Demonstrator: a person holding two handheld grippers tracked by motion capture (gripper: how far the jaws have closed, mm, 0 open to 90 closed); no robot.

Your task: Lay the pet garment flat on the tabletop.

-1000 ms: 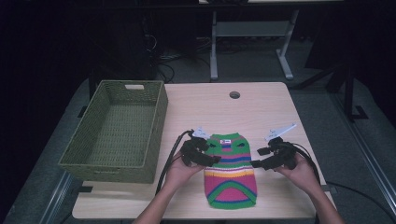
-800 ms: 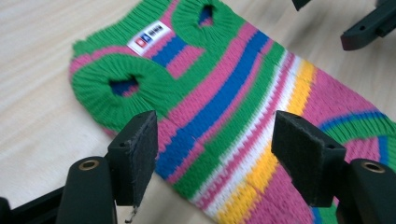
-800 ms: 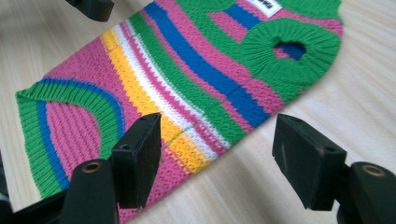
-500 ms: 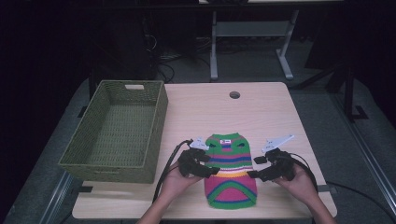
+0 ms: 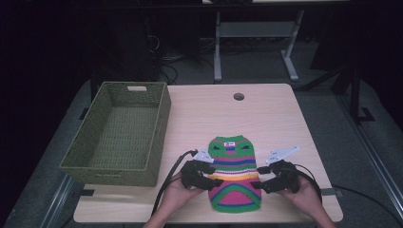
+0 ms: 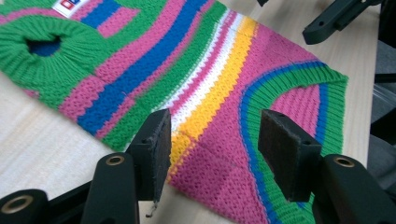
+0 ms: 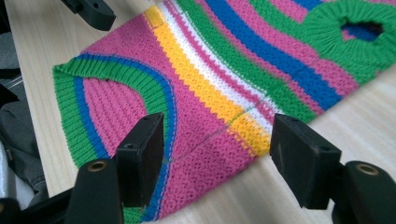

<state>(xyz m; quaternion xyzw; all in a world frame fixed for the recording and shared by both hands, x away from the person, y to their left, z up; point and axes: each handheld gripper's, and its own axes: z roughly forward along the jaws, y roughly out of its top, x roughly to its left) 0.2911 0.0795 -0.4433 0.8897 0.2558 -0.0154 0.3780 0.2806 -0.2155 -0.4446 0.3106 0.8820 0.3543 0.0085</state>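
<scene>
Woven green basket (image 5: 90,164) bare inside, striped knit garment (image 5: 233,175) apart on table (image 5: 266,118).

Ribbed knitted wool garment (image 5: 233,173), matt pale wood table (image 5: 266,118), woven wicker basket (image 5: 114,137)

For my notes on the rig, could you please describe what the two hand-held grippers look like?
Both are black. The left hand-held gripper and the right hand-held gripper each carry a pale grey three-cornered plate on top and trail a black cable. Close up, each has two flat rectangular black pads on arms with brass-ringed holes.
</scene>
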